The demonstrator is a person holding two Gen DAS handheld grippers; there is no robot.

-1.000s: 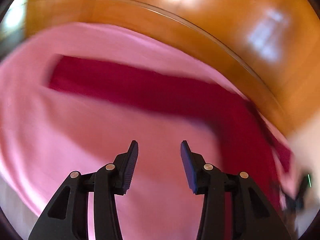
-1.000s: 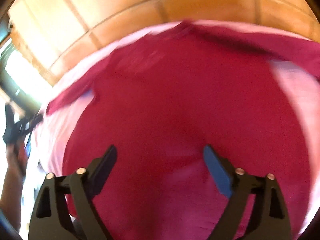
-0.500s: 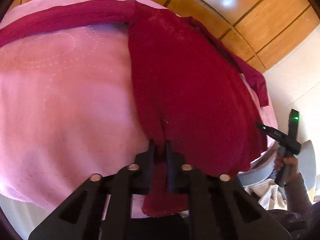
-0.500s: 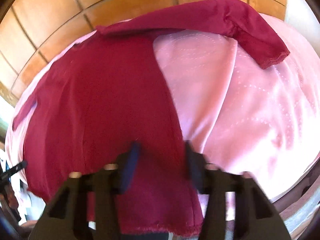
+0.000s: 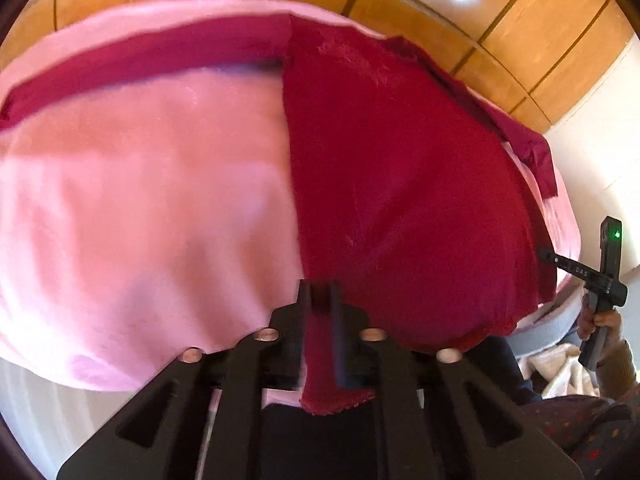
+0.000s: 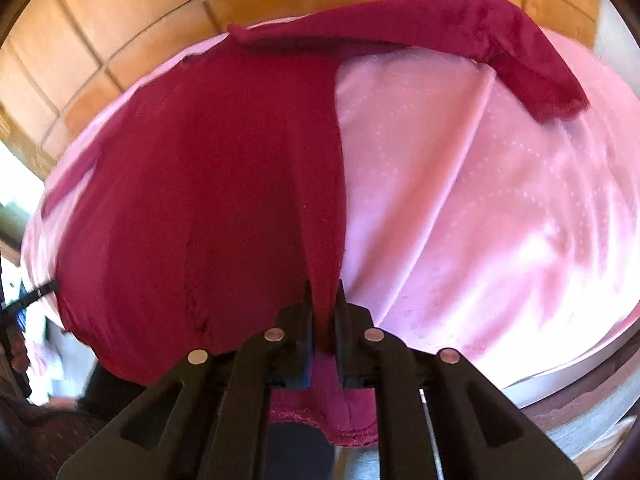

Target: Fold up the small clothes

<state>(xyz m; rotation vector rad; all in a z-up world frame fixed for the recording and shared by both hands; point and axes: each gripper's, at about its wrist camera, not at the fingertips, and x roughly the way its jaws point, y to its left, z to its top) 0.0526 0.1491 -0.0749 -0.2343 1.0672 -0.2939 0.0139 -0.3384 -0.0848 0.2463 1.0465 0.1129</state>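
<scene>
Now both of my grippers pinch the hem of the red top [image 5: 400, 184], which lies spread on the pink cloth [image 5: 152, 216].
A second ago both sets of jaws stood spread above it; my left gripper [image 5: 319, 300] and right gripper [image 6: 323, 300] have since clamped its near corners, so I judge the first fold can begin.

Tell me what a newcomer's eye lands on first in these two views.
A dark red long-sleeved top spread on a pink cloth, sleeves stretched along the far edge. Nearest the cameras, the left tool and right tool each pinch its near hem at a bottom corner. Glossy wooden panelling lies behind.
</scene>
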